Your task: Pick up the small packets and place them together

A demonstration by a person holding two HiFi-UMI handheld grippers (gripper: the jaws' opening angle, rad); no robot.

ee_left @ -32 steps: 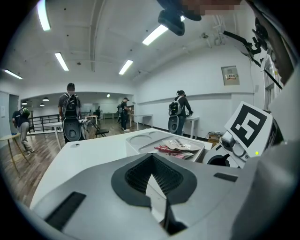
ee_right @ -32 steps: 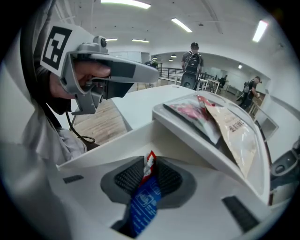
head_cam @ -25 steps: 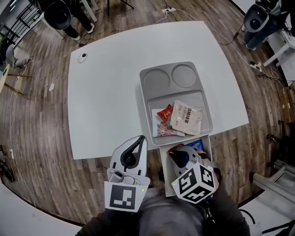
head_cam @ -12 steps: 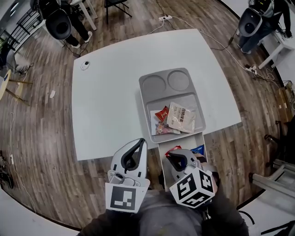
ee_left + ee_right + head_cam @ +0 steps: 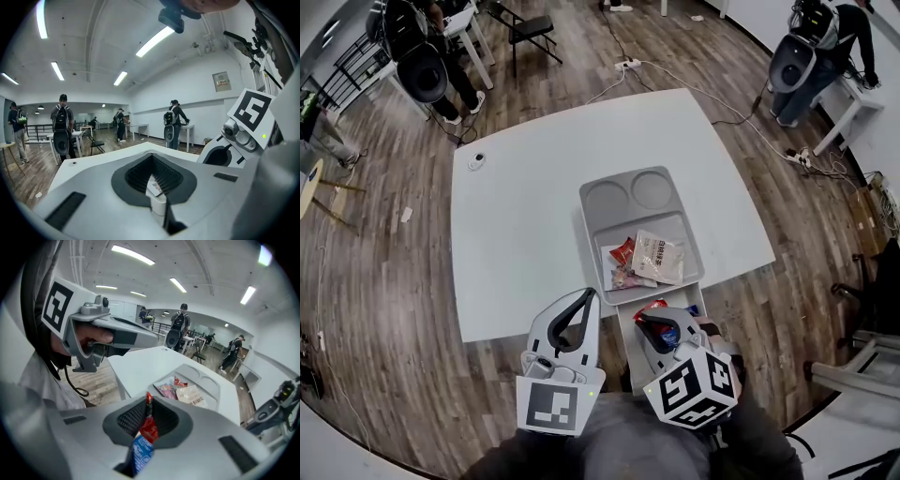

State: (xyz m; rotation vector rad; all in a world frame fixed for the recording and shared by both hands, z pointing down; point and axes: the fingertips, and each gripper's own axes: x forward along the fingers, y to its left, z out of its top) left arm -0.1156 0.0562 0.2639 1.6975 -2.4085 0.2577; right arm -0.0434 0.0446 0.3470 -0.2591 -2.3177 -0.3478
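Hanging pinched in right tongs (image 5: 148,401): packets (image 5: 149,426)

A large open lab or workroom: wood-plank floor (image 5: 384,281), white tables (image 5: 534,244), a folding chair (image 5: 530,30) at top, a power strip (image 5: 628,64) with trailing cables, strip lights (image 5: 154,41) overhead, people wearing backpack rigs (image 5: 62,126) at left.

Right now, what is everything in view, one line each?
square table: one, white, on wooden floor.
moulded plastic tray: one, grey, table's near right.
flat snack packets: three, red, pink, beige, tray's large compartment.
small round object: one, white, table's far left corner.
open box: one, white, at table's near edge.
small red packet, small blue packet: one each, in right gripper.
people: several, room's edges.
left gripper: one, white, jaws together.
right gripper: one, white, shut on both packets.
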